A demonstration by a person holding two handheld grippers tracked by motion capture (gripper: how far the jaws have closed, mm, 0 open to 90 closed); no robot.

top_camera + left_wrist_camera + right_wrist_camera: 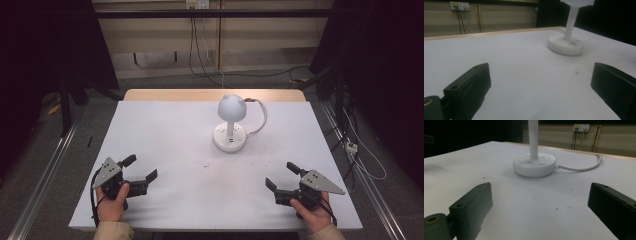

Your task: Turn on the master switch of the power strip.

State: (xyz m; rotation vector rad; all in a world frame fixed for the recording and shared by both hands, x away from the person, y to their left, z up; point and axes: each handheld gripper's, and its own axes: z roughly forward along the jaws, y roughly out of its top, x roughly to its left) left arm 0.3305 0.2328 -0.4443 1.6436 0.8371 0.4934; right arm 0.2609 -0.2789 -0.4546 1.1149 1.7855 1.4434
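Note:
A small white desk lamp [230,136] stands upright on the white table [165,130], right of centre and toward the back. It has a domed head [231,106] on a thin stem, and a white cable [261,119] curves off behind it. My left gripper [142,167] rests near the front left edge, open and empty, held by a hand. My right gripper [280,175] sits near the front right edge, also open and empty. In the left gripper view the lamp base [565,46] lies far ahead of the left gripper [539,77]. In the right gripper view the lamp base [534,165] and its cable [584,166] lie beyond the right gripper [540,197].
A few dark specks [205,164] mark the table between the grippers and the lamp. A wooden strip [165,94] edges the table's far side. Wall sockets [197,4] with hanging cables are behind, and a power strip [351,146] lies on the floor at the right.

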